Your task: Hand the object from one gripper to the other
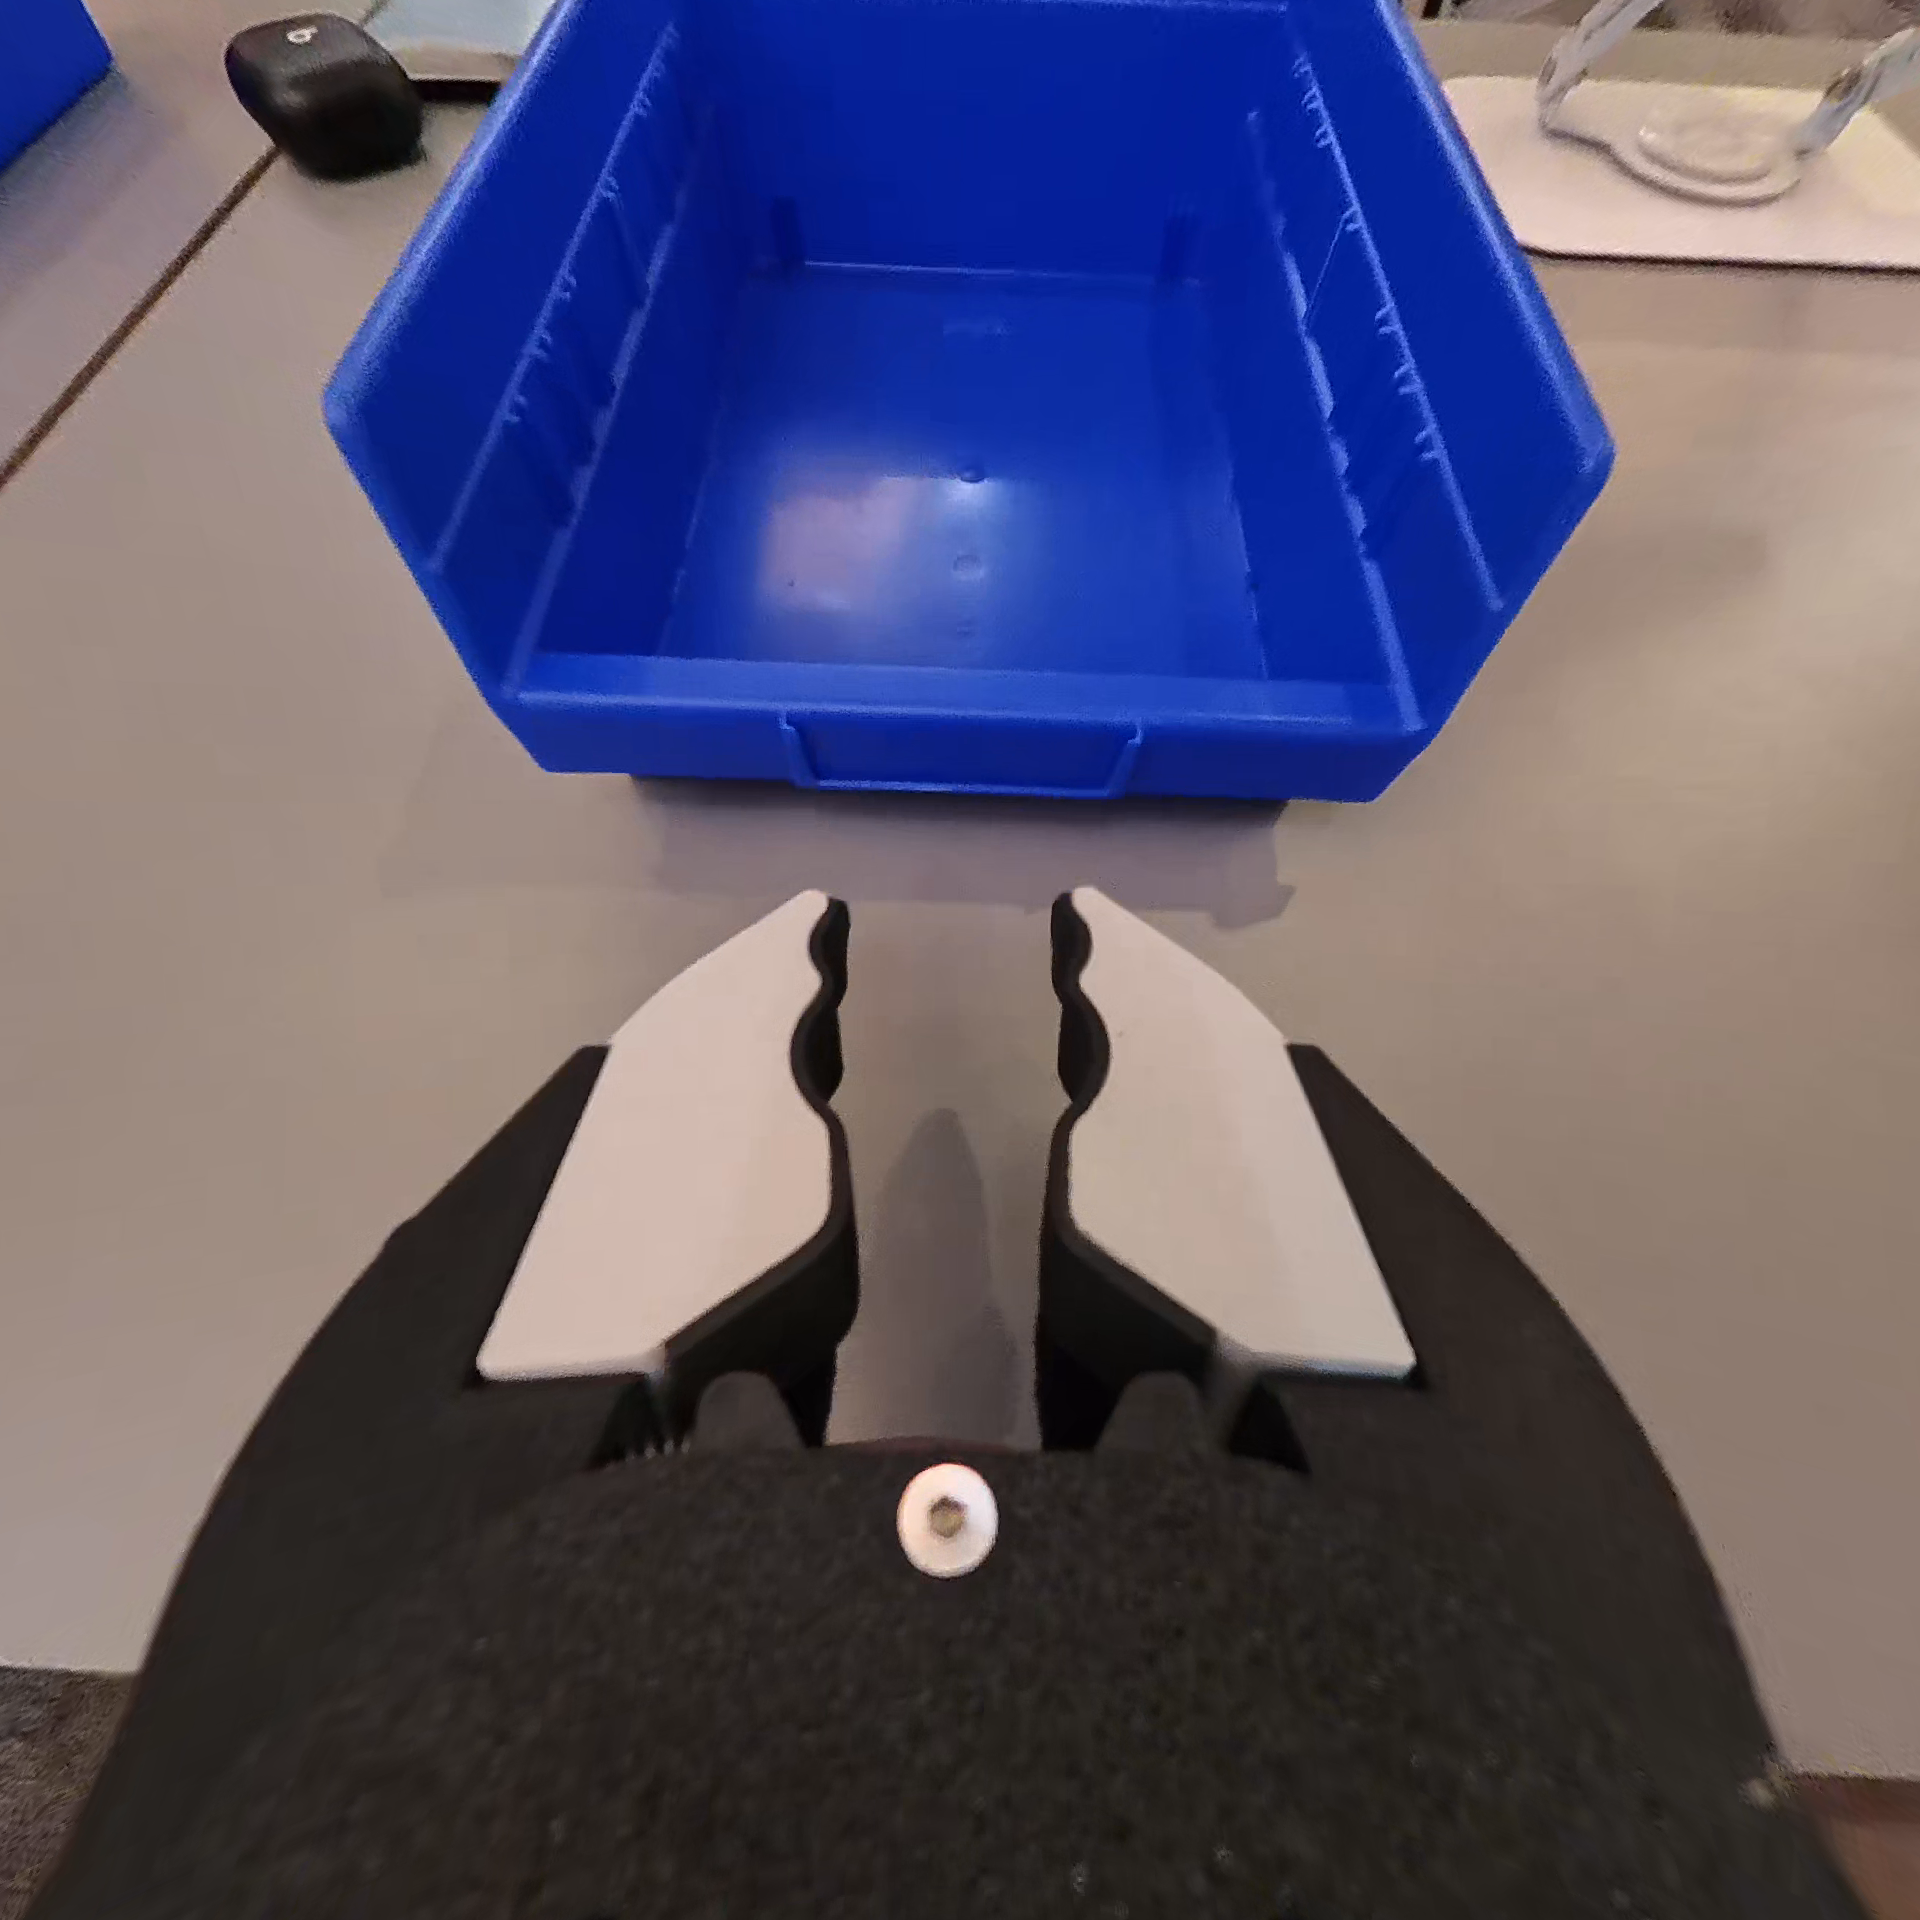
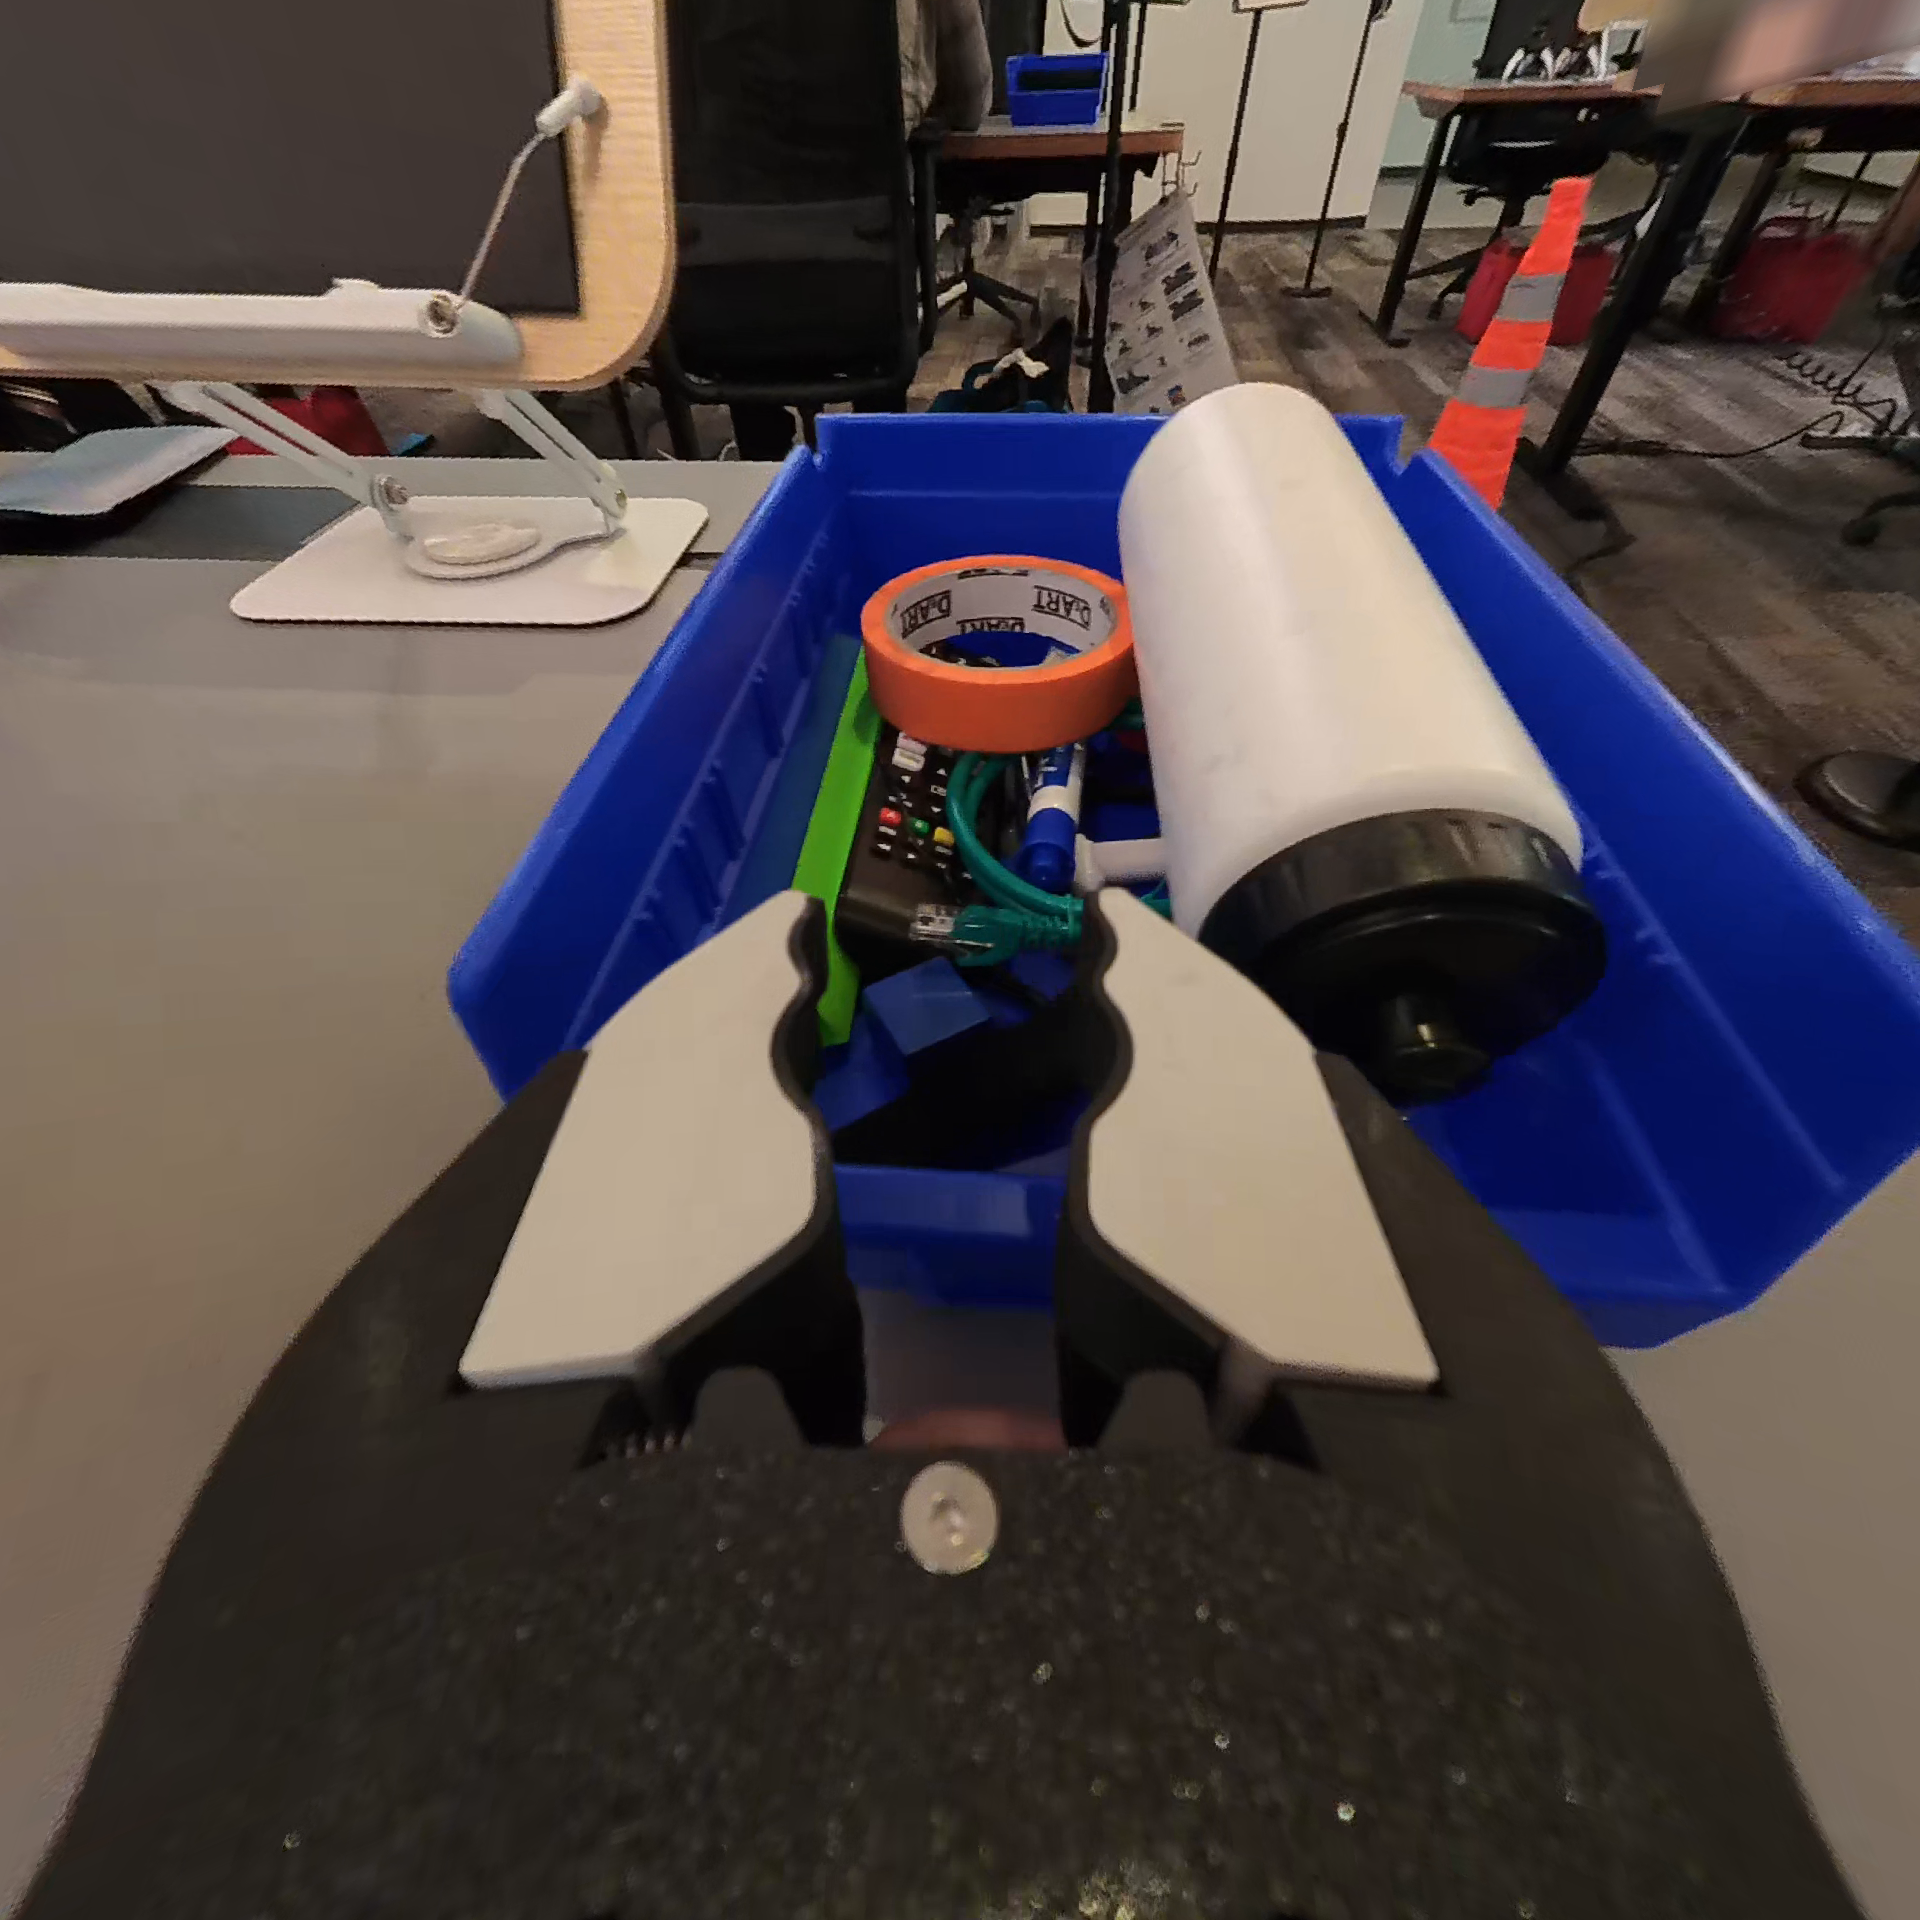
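Left wrist view: left gripper [image 1: 950, 914] low centre of frame, jaws parted with a clear gap, nothing between them, grey table [image 1: 260, 831] visible through the gap. Directly ahead, centre to upper frame: open-topped blue plastic storage bin with ribbed side walls [image 1: 582, 436], standing on the table just beyond the fingertips, apart from them. Upper left: small black rounded case [image 1: 322, 99] bearing a pale emblem. Upper right: clear plastic stand on a white base plate [image 1: 1683, 135].

Right wrist view: right gripper [image 2: 951, 914] low centre, jaws parted, gripping nothing, poised over the near end of a second blue plastic bin [image 2: 665, 831] filled with items. Which item is the task's object cannot be told; all candidates lie inside this bin. Right side of bin: large white cylindrical bottle with black screw cap [image 2: 1320, 665], lying on its side, cap toward the camera. Centre: roll of orange tape [image 2: 997, 665], printed lettering around its white inner core, resting on a black remote control with coloured buttons [image 2: 904, 831]. Beside the remote: green network cable with clear plug [image 2: 997, 904], blue marker pen [image 2: 1049, 821] with a printed label, flat lime-green piece [image 2: 836, 821] standing against the left side. Left of frame: white desk-lamp base [image 2: 468, 561] on the table. Upper right: orange traffic cone with reflective bands [image 2: 1507, 332] on the floor.
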Demonstrator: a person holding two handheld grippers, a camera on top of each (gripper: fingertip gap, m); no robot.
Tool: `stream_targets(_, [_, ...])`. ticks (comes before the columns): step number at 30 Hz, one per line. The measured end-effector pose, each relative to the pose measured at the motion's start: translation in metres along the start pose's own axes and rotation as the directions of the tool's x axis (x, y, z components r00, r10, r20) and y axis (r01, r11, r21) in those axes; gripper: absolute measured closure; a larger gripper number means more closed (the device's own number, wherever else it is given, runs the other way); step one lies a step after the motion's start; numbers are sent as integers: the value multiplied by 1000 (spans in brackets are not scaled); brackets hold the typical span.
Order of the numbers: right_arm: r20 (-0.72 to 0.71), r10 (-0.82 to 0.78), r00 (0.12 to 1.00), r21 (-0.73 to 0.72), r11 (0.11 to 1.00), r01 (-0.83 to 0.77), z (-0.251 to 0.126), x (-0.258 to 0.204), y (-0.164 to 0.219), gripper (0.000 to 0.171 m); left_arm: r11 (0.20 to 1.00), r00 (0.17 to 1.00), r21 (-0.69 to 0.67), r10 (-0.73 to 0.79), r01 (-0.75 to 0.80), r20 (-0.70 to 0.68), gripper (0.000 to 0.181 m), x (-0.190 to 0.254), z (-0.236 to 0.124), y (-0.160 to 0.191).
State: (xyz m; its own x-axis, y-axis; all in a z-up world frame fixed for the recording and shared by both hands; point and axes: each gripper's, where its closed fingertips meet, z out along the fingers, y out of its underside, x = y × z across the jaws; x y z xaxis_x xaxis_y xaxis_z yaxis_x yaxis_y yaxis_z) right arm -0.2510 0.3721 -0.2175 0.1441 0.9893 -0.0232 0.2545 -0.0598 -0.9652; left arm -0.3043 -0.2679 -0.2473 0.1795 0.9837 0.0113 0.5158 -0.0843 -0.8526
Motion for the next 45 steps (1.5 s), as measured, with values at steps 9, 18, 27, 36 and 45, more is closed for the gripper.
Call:
stream_targets(9, [45,157,987,26,987,-158,5,9,-5,122,989,995,119,94,-89,-42,143,18,3,-24])
stream_targets(18, [306,110,946,185,968,-172,-18,-43,-33,103,983,990,167,91,-72,-106,151,33,1,-31])
stream_targets(27, [348,7,938,-80,997,22,4,-129,4,57,979,968,143,173,-148,-181,118,108,6,-12])
stream_targets(36, [392,-52,919,105,994,12,-50,-128,-42,99,929,652,340,348,-144,-674,115,352,-44,-41])
stream_targets(45, [-148,68,987,-36,997,-74,-77,32,-6,111,922,663,222,383,-317,-643,121,492,13,-37])
